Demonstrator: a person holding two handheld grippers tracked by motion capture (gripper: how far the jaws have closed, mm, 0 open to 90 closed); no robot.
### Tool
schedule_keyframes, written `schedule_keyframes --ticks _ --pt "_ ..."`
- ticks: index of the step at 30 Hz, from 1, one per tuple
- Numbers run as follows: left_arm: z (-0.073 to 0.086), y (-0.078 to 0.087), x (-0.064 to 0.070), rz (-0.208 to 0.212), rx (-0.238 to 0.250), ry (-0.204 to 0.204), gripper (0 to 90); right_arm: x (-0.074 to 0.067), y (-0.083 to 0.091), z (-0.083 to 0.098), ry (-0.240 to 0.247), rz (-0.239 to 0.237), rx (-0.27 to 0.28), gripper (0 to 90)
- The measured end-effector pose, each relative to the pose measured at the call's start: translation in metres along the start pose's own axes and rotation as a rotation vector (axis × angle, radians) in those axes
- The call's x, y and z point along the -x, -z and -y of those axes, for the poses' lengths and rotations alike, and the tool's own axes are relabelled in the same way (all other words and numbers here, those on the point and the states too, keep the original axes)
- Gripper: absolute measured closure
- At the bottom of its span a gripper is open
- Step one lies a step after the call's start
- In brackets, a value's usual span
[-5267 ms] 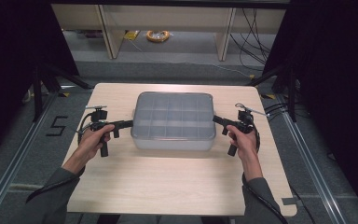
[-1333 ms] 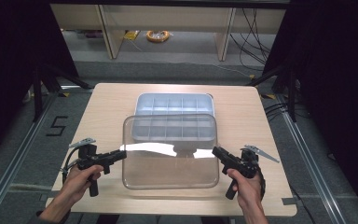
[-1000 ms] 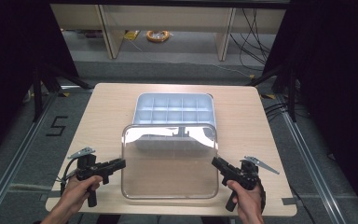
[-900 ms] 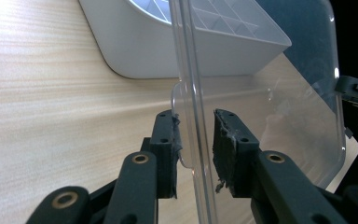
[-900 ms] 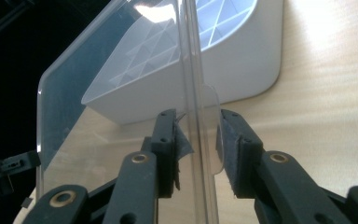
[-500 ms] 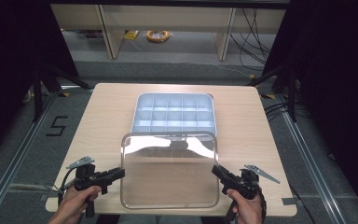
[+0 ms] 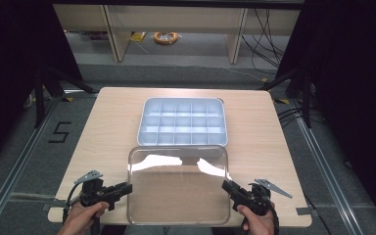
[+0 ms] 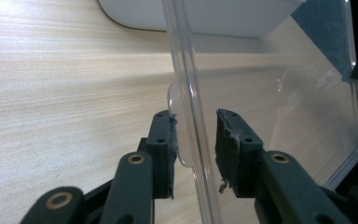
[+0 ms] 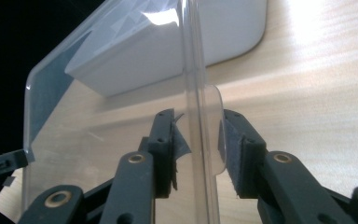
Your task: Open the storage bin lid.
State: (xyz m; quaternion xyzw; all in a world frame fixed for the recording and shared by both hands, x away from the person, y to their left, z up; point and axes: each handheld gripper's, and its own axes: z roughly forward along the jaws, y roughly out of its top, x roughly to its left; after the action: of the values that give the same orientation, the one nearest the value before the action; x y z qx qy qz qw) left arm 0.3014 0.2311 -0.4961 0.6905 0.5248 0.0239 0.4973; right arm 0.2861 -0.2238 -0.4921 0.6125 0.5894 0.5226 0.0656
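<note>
A: Left gripper (image 8: pixel 193 154) — jaws apart either side of the clear lid's (image 7: pixel 178 188) edge, its small round tab betw. them. A gap shows on the inner side, so not clamped. Right gripper (image 9: pixel 196 149) reads the same: jaws apart, straddling the opposite edge and tab, light visible betw. pad and plastic.

B: Where's the lid w.r.t. the compartment tray (image 7: pixel 183 122)?

A: On the person's side of the tray, far edge just beside or slightly over the tray's near wall; can't tell if touching. The tray sits open, compartments look empty. In the high view the left gripper (image 7: pixel 122 188) is at the lid's left edge, the right gripper (image 7: pixel 227 187) at its right edge. Whether the lid rests on the table (image 7: pixel 103 127) or hangs above it, can't tell.

B: Handling?

A: Prob. light, thin, stiff-ish plastic; may flex and is likely slippery on smooth faces. Best hold looks like the two side tabs, one per gripper, evenly.

B: Orientation?

A: Roughly flat, far edge maybe raised a bit. Long axis runs left-right, parallel to the tray's long side.
</note>
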Motion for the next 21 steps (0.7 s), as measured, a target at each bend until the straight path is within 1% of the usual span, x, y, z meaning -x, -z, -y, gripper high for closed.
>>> schedule_keyframes --ticks 1,2,3,4,5,6,7,8,9,10,11,13,14,15,16,17,19,20,21 --pt "0.000 0.000 -0.001 -0.003 -0.004 0.002 66.7 0.001 0.000 0.001 0.004 0.005 0.000 66.8" --pt "0.001 -0.001 -0.001 -0.006 -0.001 0.005 66.4 0.001 0.000 0.001 0.005 -0.001 -0.004 66.8" --pt "0.001 -0.002 -0.002 -0.010 -0.016 0.001 65.9 0.002 -0.001 0.001 0.018 -0.001 -0.014 66.8" --pt "0.002 -0.003 -0.002 -0.015 -0.021 -0.002 65.1 -0.001 -0.001 0.002 -0.013 0.012 -0.025 66.8" --pt "0.002 -0.003 -0.002 -0.021 -0.034 -0.006 64.3 0.001 -0.002 0.002 0.020 0.013 -0.022 66.8" --pt "0.003 -0.005 -0.002 -0.019 -0.032 0.000 63.9 0.001 -0.004 0.003 0.021 0.018 -0.025 66.7" --pt "0.003 -0.005 -0.003 -0.021 -0.040 -0.004 63.8 0.003 -0.004 0.003 0.017 0.003 -0.035 66.6" --pt "0.003 -0.006 -0.003 -0.021 -0.041 -0.007 63.7 0.002 -0.003 0.003 -0.001 0.028 -0.054 66.5" --pt "0.003 -0.006 -0.003 -0.021 -0.041 -0.007 63.7 0.002 -0.003 0.003 -0.001 0.028 -0.054 66.5" --pt "0.003 -0.006 -0.002 -0.023 -0.043 -0.006 63.7 0.004 -0.005 0.004 0.005 0.015 -0.052 66.4" --pt "0.003 -0.006 -0.002 -0.030 -0.033 -0.004 63.7 0.004 -0.005 0.004 0.009 0.015 -0.056 66.3" --pt "0.004 -0.007 -0.002 -0.023 -0.050 -0.006 63.4 0.004 -0.007 0.005 0.004 0.012 -0.053 65.9" --pt "0.004 -0.007 -0.003 -0.023 -0.057 -0.012 63.1 0.004 -0.006 0.005 0.009 0.036 -0.066 65.6" --pt "0.004 -0.007 -0.003 -0.020 -0.061 -0.009 63.0 0.004 -0.007 0.005 0.003 0.026 -0.062 65.5" --pt "0.005 -0.008 -0.003 -0.023 -0.065 -0.008 62.8 0.005 -0.007 0.006 0.012 0.023 -0.067 65.4" --pt "0.005 -0.009 -0.003 -0.024 -0.071 -0.004 62.4 0.005 -0.007 0.006 0.014 0.030 -0.075 65.3" --pt "0.005 -0.010 -0.004 -0.024 -0.073 0.004 62.1 0.006 -0.007 0.006 0.013 0.028 -0.078 65.3" --pt "0.005 -0.011 -0.004 -0.025 -0.073 0.011 61.8 0.005 -0.006 0.006 -0.001 0.022 -0.085 65.1" --pt "0.005 -0.012 -0.004 -0.024 -0.075 0.013 61.7 0.005 -0.005 0.005 0.011 0.034 -0.091 65.0"
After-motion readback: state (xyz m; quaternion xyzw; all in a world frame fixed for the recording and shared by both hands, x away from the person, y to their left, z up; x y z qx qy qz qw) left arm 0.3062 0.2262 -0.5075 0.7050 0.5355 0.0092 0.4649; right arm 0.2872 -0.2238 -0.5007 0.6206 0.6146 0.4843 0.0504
